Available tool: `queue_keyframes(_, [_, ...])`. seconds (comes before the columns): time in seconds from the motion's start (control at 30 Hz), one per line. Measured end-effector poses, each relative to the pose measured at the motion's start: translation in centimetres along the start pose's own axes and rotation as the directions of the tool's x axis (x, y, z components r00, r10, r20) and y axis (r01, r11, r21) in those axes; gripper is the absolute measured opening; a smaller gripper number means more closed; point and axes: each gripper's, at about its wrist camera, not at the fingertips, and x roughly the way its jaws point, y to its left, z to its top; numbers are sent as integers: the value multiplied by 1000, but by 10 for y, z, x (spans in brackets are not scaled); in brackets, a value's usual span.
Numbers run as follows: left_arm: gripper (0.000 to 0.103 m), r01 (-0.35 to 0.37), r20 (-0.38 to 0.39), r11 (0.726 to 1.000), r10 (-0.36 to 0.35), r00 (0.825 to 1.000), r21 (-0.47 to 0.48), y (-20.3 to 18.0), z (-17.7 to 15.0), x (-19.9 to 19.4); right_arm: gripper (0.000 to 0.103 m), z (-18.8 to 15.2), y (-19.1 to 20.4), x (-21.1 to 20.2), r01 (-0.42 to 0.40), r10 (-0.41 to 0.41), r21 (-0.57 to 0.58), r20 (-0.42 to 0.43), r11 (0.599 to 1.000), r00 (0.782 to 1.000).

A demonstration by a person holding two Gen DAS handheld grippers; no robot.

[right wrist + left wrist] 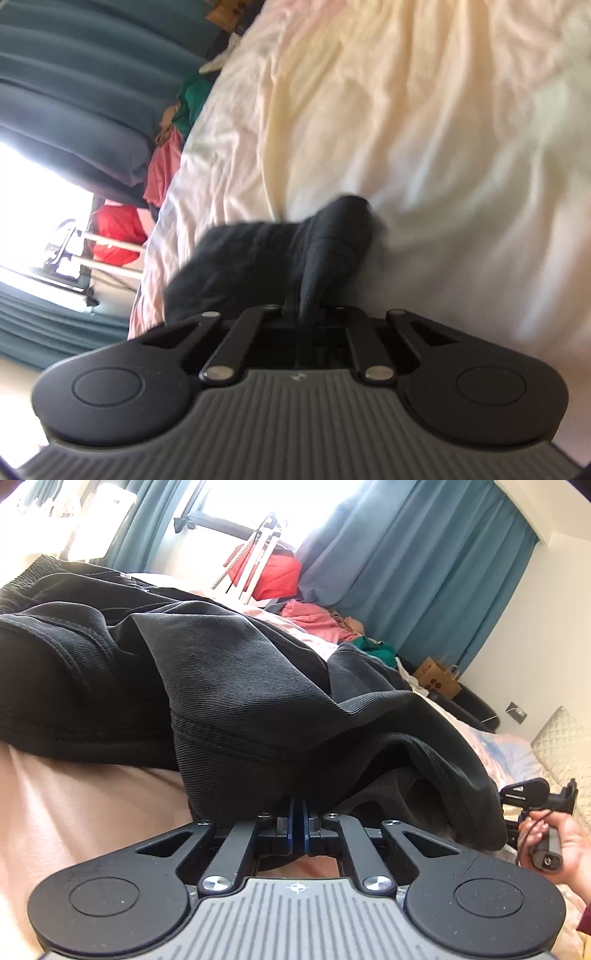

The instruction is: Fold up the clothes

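A black ribbed garment lies bunched across a bed with a pale pink sheet. My left gripper is shut on the garment's near hem, and the cloth drapes over its blue fingertips. At the right edge of the left wrist view a hand grips the other tool's handle, right beside the garment's lower corner. In the blurred right wrist view my right gripper is shut on a fold of the same black garment, which rises from between the fingers over the cream sheet.
Teal curtains hang along the far side before a bright window. Beside them are a white drying rack, a red bag and a heap of pink and green clothes. A brown paper bag and a quilted pillow sit at the right.
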Motion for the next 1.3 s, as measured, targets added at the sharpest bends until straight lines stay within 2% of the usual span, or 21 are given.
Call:
queue_keyframes(0.1, [2,74,11,997,-74,997,5,-4,4,1,7,18,17,-26,-65,69,-34,144,997,987])
queue_keyframes(0.2, [3,170,31,985,-171,985,33,-14,9,-1,7,37,18,-71,-160,162,-37,346,987,924])
queue_keyframes(0.27, [8,219,26,975,-220,975,43,-19,11,-2,7,45,8,-95,-151,150,-34,453,988,879])
queue_keyframes(0.3, [13,238,13,970,-239,971,46,-21,12,-2,7,48,1,-100,-111,110,-27,480,993,870])
queue_keyframes(0.37, [26,270,-21,962,-269,963,45,-24,12,-4,7,52,-16,-95,-18,14,4,472,1000,882])
queue_keyframes(0.43, [56,262,-53,965,-261,964,6,-20,13,-8,7,53,-38,-82,60,-79,57,418,997,905])
queue_keyframes(0.57, [77,171,-54,960,-187,981,-222,16,19,-33,8,50,-68,-69,135,-180,158,317,978,931])
queue_keyframes(0.6, [84,121,-44,947,-140,989,-296,31,20,-40,8,49,-70,-67,142,-188,168,304,976,934])
queue_keyframes(0.63, [87,82,-26,919,-99,995,-386,47,20,-47,8,49,-69,-67,142,-187,165,303,976,934])
queue_keyframes(0.67, [88,55,-5,871,-65,998,-488,67,18,-51,8,49,-68,-67,146,-187,155,305,977,934])
queue_keyframes(0.73, [90,16,28,734,4,1000,-679,108,12,-56,8,44,-62,-72,162,-190,111,320,980,928])
queue_keyframes(0.87, [88,69,102,505,38,994,-860,158,4,-50,8,36,-55,-80,172,-186,71,346,982,920])
queue_keyframes(0.9, [87,78,113,487,44,993,-870,163,6,-48,8,34,-53,-83,173,-185,65,351,983,918])
queue_keyframes(0.97, [81,75,124,497,66,990,-864,167,15,-45,8,34,-52,-87,168,-176,54,361,984,916])
queue_keyframes(1.0, [69,61,123,505,89,988,-861,169,19,-45,8,34,-51,-89,164,-171,51,365,985,915])
queue_keyframes(1.07, [59,63,131,493,105,986,-868,178,21,-46,8,36,-49,-91,151,-160,52,372,987,914])
queue_keyframes(1.1, [46,63,128,480,102,987,-875,184,22,-45,8,38,-48,-92,138,-151,60,374,989,915])
queue_keyframes(1.13, [27,55,116,465,105,988,-883,189,23,-46,8,40,-47,-92,127,-144,70,374,989,916])
queue_keyframes(1.17, [20,41,107,460,118,987,-887,192,26,-49,8,42,-45,-92,121,-142,78,373,990,917])
queue_keyframes(1.23, [13,27,118,494,154,981,-869,191,38,-60,8,46,-42,-92,123,-145,83,365,989,920])
queue_keyframes(1.3, [10,1,148,564,215,965,-826,180,59,-80,7,54,-35,-89,143,-158,68,345,987,925])
